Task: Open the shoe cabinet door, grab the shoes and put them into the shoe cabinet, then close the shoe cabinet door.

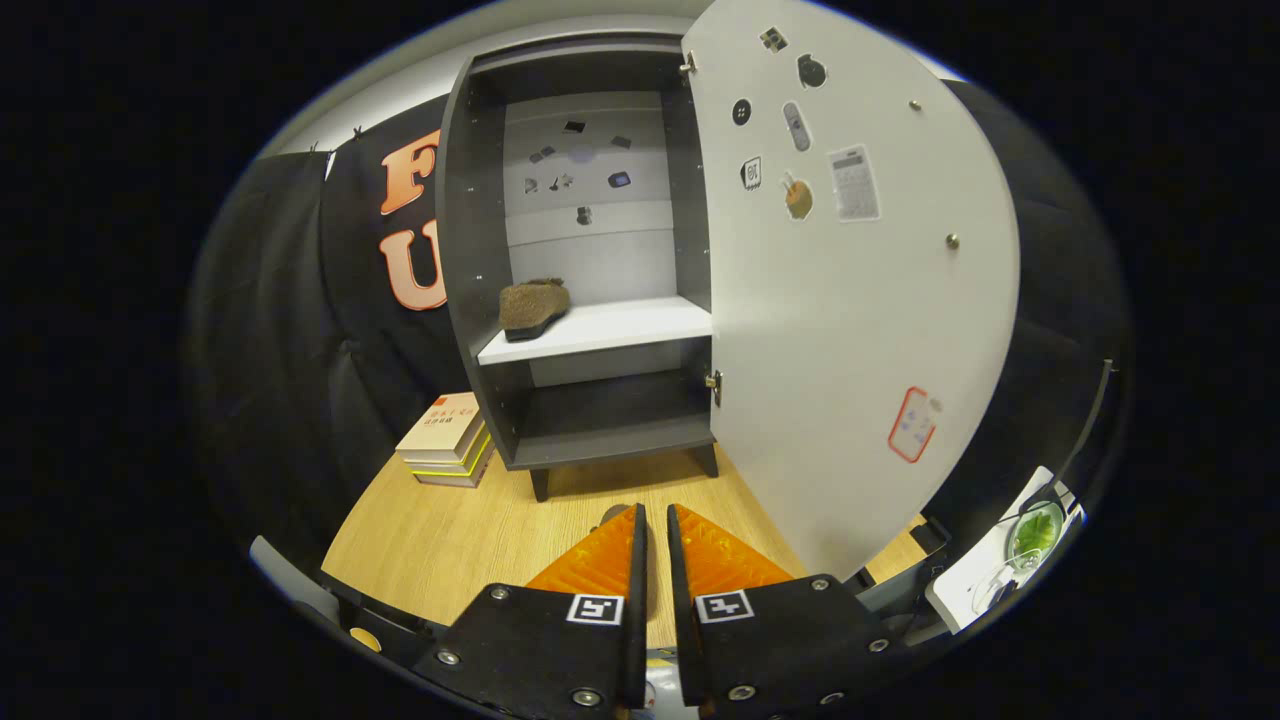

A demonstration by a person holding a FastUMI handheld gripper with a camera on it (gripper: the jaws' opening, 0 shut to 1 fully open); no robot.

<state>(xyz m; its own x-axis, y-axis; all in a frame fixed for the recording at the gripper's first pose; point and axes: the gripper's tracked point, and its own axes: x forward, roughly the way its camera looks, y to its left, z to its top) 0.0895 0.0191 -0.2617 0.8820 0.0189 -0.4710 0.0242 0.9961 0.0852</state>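
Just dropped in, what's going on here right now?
A person holds the gripper over the wooden table, fingers nearly together with nothing between them. Ahead, the cabinet stands with its door swung open. A brown shoe sits on the white shelf. Books lie left of the cabinet. The door is not yet closed.

Gripper view: fisheye, rides on gripper point(652, 540), looks forward along nearly closed fingers, low over wooden tabletop point(450, 540); faces shoe cabinet point(590, 400) head-on, near; open door point(850, 330) swung toward lens, looms large; single view, no overlap
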